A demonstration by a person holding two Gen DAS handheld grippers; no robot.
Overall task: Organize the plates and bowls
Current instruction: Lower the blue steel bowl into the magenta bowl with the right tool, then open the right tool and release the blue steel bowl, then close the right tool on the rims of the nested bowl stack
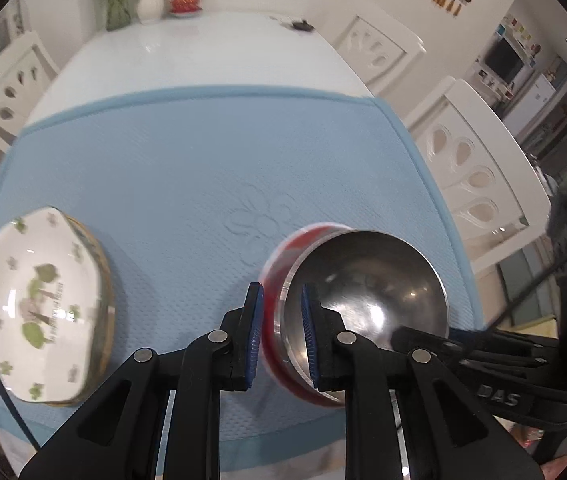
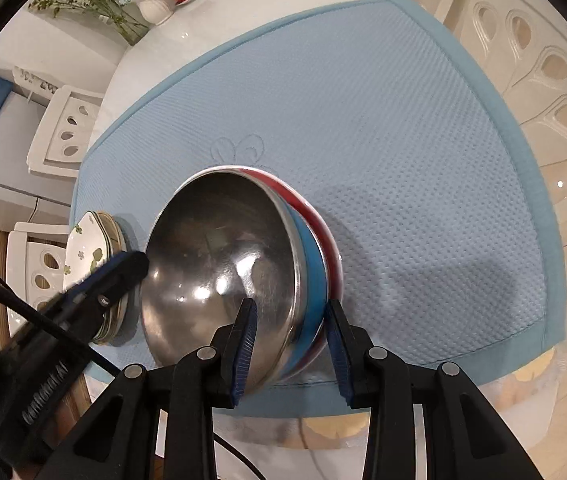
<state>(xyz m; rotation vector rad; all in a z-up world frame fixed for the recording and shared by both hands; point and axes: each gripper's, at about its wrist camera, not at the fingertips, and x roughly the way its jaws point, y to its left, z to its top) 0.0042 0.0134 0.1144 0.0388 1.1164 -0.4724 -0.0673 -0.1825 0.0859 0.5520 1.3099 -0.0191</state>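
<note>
A steel bowl (image 1: 367, 292) sits nested in a red-sided bowl (image 1: 271, 320) on the blue mat (image 1: 203, 160). My left gripper (image 1: 281, 336) straddles their left rim, one pad inside and one outside, closed on it. In the right wrist view the steel bowl (image 2: 219, 256) shows a blue band (image 2: 315, 280) and the red bowl (image 2: 329, 240) beneath. My right gripper (image 2: 289, 348) straddles the stack's right rim and looks closed on it. A stack of white plates with green flowers (image 1: 39, 308) lies at the mat's left; it also shows in the right wrist view (image 2: 91, 252).
The white table (image 1: 203, 48) runs on beyond the mat, with a white vase of flowers (image 1: 149, 0) and a red dish (image 1: 185, 2) at its far end. White chairs (image 1: 471, 176) stand along both sides. The mat's near edge (image 2: 323, 404) lies by the table front.
</note>
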